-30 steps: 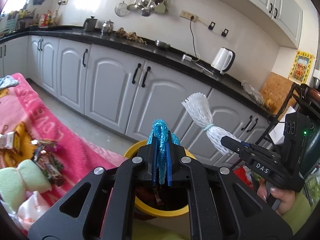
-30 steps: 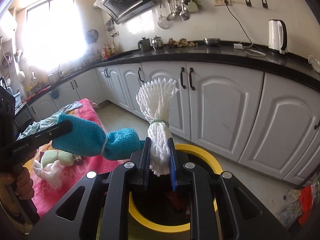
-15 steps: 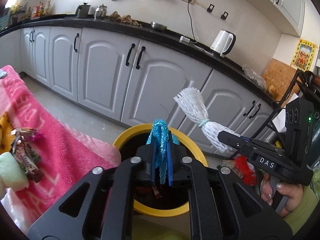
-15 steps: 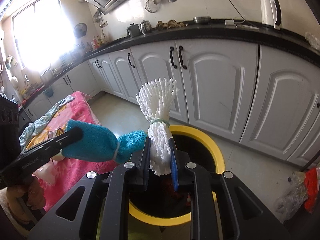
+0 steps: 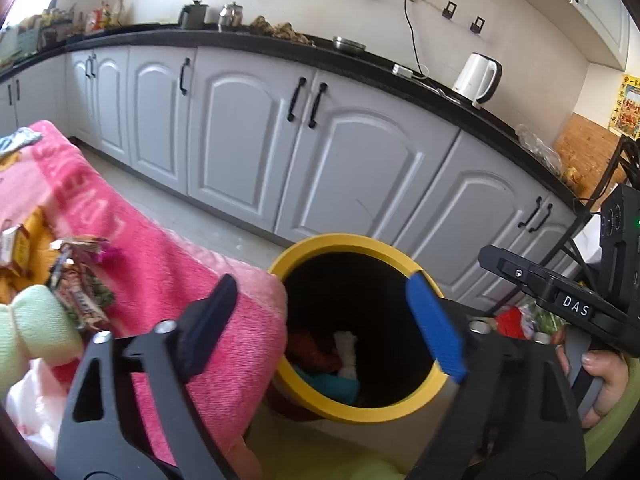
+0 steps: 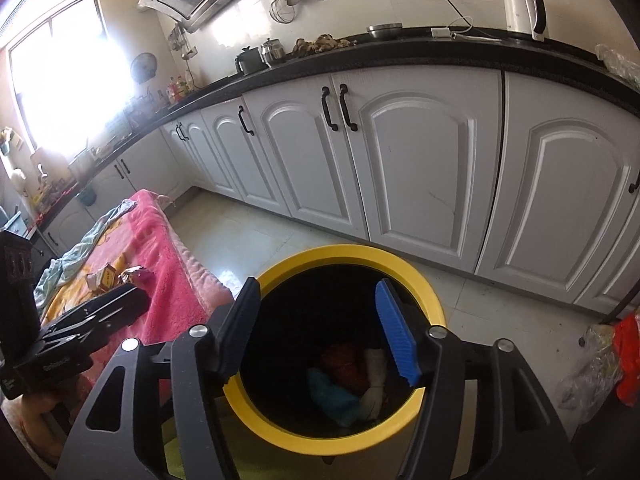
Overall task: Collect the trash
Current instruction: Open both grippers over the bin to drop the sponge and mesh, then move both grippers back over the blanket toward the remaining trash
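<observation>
A black bin with a yellow rim (image 5: 340, 242) (image 6: 348, 252) stands on the floor beside the pink-covered table. Inside it lie a blue foam net (image 5: 334, 384) (image 6: 332, 394), a white foam net (image 5: 346, 354) (image 6: 374, 380) and red trash (image 6: 344, 362). My left gripper (image 5: 320, 332) is open and empty above the bin's near left rim. My right gripper (image 6: 318, 328) is open and empty right over the bin's mouth; it also shows in the left wrist view (image 5: 532, 276).
The pink cloth (image 5: 132, 248) (image 6: 160, 264) on the table carries snack wrappers (image 5: 80, 280) (image 6: 120, 276) and a pale green foam piece (image 5: 36, 324). White cabinets (image 6: 420, 168) run along the back. Plastic bags (image 6: 600, 364) lie on the floor at right.
Both grippers have opened over the bin. The blue foam net and the white foam net have dropped from them into the bin.
</observation>
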Motion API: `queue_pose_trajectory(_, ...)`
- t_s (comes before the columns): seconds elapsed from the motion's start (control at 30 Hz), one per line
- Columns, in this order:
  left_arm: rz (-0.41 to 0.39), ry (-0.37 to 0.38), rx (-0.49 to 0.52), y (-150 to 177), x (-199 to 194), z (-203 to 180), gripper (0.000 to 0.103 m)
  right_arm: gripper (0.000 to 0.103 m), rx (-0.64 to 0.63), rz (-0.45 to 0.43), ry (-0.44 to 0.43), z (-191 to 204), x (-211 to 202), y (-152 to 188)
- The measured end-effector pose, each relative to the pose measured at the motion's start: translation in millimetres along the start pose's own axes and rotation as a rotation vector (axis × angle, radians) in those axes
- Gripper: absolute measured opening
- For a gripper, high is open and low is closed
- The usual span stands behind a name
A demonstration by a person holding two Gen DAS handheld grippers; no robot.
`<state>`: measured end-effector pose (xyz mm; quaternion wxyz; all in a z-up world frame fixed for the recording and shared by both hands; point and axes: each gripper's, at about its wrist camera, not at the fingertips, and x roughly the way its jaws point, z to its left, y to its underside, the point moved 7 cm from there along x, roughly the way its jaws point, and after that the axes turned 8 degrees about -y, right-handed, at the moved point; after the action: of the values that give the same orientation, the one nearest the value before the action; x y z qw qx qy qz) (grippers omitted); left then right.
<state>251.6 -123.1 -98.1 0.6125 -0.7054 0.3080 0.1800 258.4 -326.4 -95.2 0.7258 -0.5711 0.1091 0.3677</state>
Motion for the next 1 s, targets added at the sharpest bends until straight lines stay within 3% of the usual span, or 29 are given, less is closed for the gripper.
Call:
queue_pose_trajectory(0.07,-0.017,-0.005,-0.010,-2.4,-7.0,3.3,0.092,0.067,-0.010,-0.017,0.003,2.8,-2.5,-1.7)
queue_pose_trajectory(0.4,-0.081,-0.064,-0.032,-9.0,-35.9,21.9,0.092,0.084,-0.051,-0.101,0.021,14.8,-18.8,-10.4)
queue_pose_trajectory(1.0,-0.151,-0.125,-0.081,-7.1,-77.7,55.2,0.092,0.087,-0.157,-0.168,-0.011,58.3,-37.7,-17.1)
